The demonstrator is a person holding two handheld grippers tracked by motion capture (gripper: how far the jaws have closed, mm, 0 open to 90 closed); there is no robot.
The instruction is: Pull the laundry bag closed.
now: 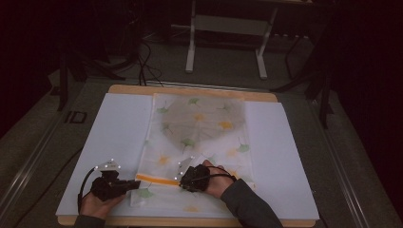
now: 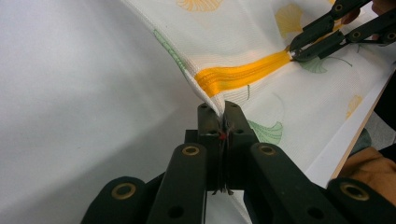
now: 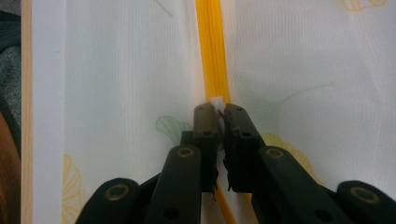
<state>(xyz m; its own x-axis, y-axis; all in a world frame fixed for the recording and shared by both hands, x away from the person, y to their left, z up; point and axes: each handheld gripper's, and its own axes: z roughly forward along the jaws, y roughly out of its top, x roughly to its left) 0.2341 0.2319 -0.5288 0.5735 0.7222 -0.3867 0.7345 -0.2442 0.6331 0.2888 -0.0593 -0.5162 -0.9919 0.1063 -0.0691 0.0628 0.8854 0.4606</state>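
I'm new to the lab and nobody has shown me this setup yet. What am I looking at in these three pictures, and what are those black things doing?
No robot here: a person sits at a table and holds a hand-worked gripper in each hand. The wide picture comes from a camera above the table. There you see the left gripper and the right gripper near the front edge. The other two pictures come from small cameras riding on the grippers, each looking along its own black fingers.

On the white board lies a white mesh bag printed with leaves, with an orange zipper across it. The left gripper is shut on the bag's edge beside the zipper's end. The right gripper is shut on a small white piece at the zipper, apparently the zipper pull.
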